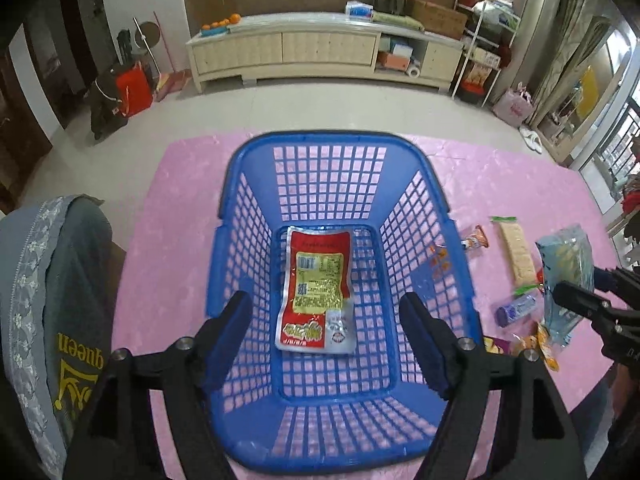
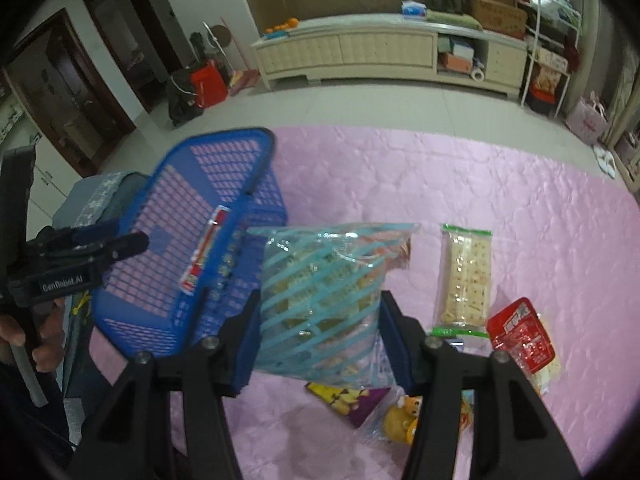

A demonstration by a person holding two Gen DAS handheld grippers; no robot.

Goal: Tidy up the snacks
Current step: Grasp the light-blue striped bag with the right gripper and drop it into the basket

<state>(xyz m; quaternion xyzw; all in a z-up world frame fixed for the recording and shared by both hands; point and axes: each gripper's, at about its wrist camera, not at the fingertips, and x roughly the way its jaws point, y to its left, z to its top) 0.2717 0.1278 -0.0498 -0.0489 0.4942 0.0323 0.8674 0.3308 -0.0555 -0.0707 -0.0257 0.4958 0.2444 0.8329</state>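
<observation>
A blue lattice basket (image 1: 248, 240) stands on the pink table cover; a red and silver snack pouch (image 1: 318, 290) lies flat on its floor. My left gripper (image 1: 326, 312) hovers open above the basket with nothing between its fingers. My right gripper (image 2: 318, 312) is shut on a clear bag with blue stripes (image 2: 324, 288), lifted off the table just right of the basket (image 2: 192, 208). The same bag (image 1: 566, 276) shows at the right edge of the left wrist view, held by the right gripper (image 1: 576, 300). The left gripper (image 2: 116, 242) appears at the left of the right wrist view.
Loose snacks lie right of the basket: a cracker pack (image 2: 468, 276), a red packet (image 2: 520, 336), a yellow and purple packet (image 2: 348, 398), a purple roll (image 1: 516, 308). A chair with a grey cover (image 1: 60, 280) stands at the table's left. A person's hand (image 2: 44, 344) holds the left gripper.
</observation>
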